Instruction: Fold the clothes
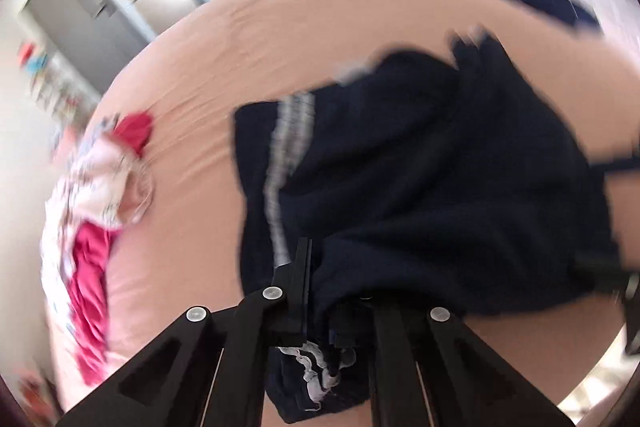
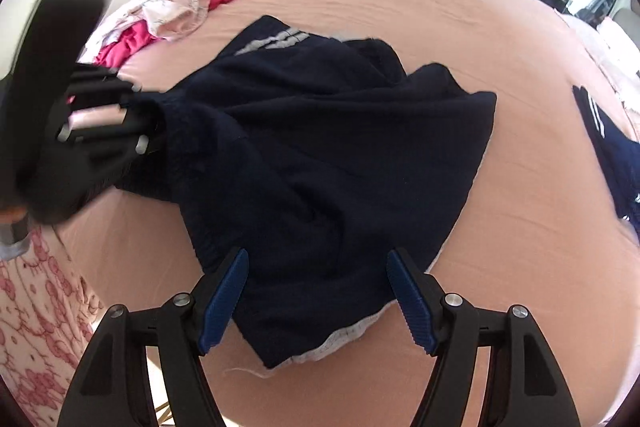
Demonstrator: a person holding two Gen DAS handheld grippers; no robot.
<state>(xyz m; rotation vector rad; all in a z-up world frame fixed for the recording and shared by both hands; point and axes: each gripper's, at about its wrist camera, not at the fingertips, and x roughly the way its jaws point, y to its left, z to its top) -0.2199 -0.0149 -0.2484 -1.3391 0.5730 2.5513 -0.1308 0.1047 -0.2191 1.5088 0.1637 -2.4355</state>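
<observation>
left gripper (image 2: pixel 154 137) is pinching the navy shorts (image 2: pixel 320 147) at 9 o'clock to lift that edge, right gripper (image 2: pixel 316 291) hangs spread at 6, holding nothing.

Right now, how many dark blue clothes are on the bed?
2. One big navy garment lies mid-bed, pinched by the left gripper. Another dark blue piece sits at the bed's right edge. The pink pile may hide more.

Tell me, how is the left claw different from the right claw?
The left claw is shut, pinching an edge of the navy garment; the right claw is open, gripping nothing. The left claw's fingers look all black, while the right claw's pads are blue. Both have black arms and sit at the same navy garment.
</observation>
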